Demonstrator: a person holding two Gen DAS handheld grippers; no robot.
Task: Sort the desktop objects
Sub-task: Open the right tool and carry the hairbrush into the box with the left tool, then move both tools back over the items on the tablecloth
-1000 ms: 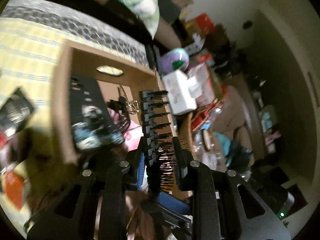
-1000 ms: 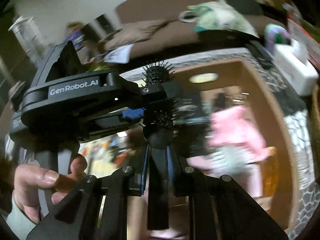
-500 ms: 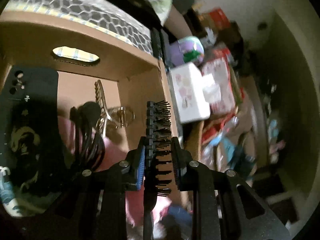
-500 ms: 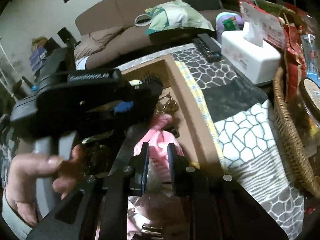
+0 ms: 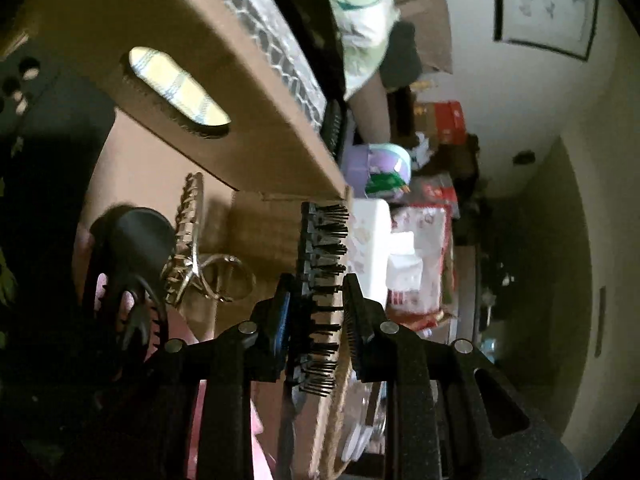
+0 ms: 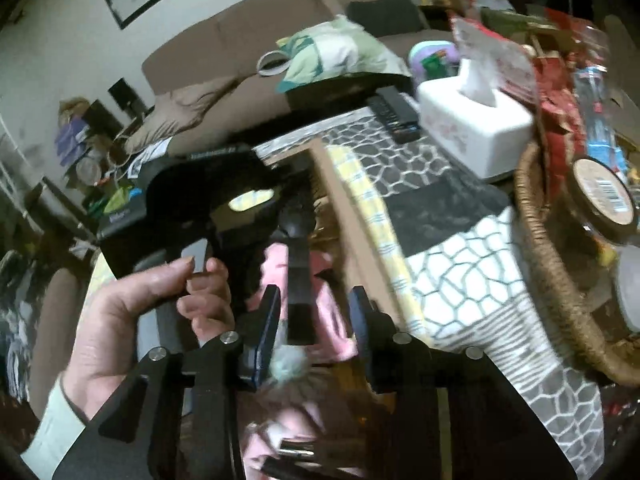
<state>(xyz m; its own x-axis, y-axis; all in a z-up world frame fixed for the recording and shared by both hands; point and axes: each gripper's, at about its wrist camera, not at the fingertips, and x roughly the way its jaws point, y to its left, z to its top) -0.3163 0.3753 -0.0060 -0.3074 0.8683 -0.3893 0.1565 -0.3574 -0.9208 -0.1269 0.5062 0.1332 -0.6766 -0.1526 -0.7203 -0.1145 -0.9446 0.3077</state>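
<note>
My left gripper [image 5: 316,316] is shut on a black bristle hairbrush [image 5: 322,280], held low inside the brown cardboard box [image 5: 208,80]. In the box lie a gold claw clip [image 5: 188,248], a black claw clip [image 5: 128,264] and pink cloth. In the right wrist view my right gripper [image 6: 314,312] is open; the brush handle [image 6: 298,280] stands between its jaws without touching them. The left gripper's body [image 6: 216,200] and the hand holding it are just ahead, over the box [image 6: 348,224] and the pink cloth [image 6: 324,312].
A white tissue box [image 6: 476,128], a black remote [image 6: 394,114] and a purple container [image 6: 434,56] lie on the patterned cloth [image 6: 460,264]. A wicker basket [image 6: 548,280] with jars and snack packs stands at the right. A sofa [image 6: 224,68] is behind.
My right gripper has let go of the brush handle and opened. My left gripper has carried the brush lower into the box.
</note>
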